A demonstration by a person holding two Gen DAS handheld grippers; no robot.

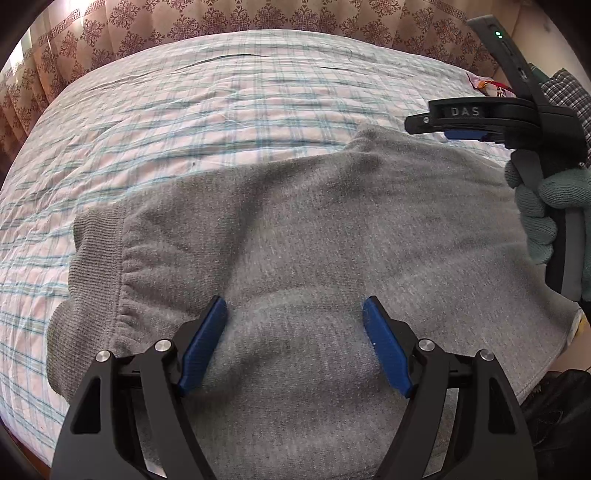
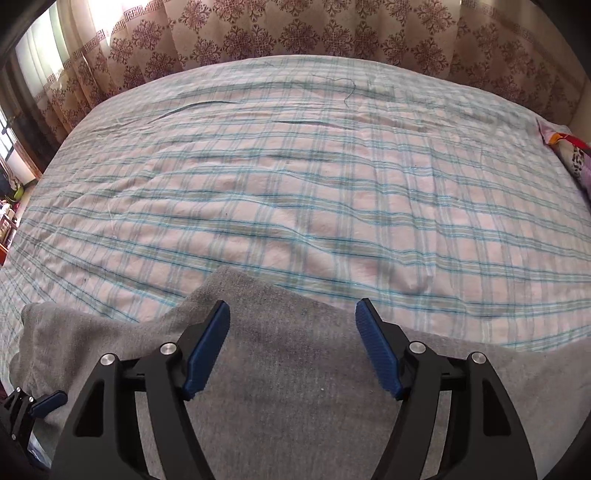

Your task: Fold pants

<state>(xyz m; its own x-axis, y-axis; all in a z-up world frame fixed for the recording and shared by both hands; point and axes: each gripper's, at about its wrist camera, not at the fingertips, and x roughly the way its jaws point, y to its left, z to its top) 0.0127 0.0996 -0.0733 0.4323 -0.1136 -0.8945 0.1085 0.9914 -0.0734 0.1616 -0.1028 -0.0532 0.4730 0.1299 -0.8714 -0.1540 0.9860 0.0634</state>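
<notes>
Grey knit pants lie spread on the plaid bed sheet, with a ribbed band at the left. My left gripper hovers open over the near part of the pants, nothing between its blue pads. In the left wrist view the right gripper shows side-on at the upper right, held by a gloved hand, above the pants' far corner. In the right wrist view my right gripper stands open over the grey pants near their far edge, pads apart with only cloth below them.
The plaid sheet stretches wide behind the pants. A patterned curtain hangs along the far side. A colourful pillow lies at the right edge of the bed. The left gripper's blue fingertip shows at the lower left.
</notes>
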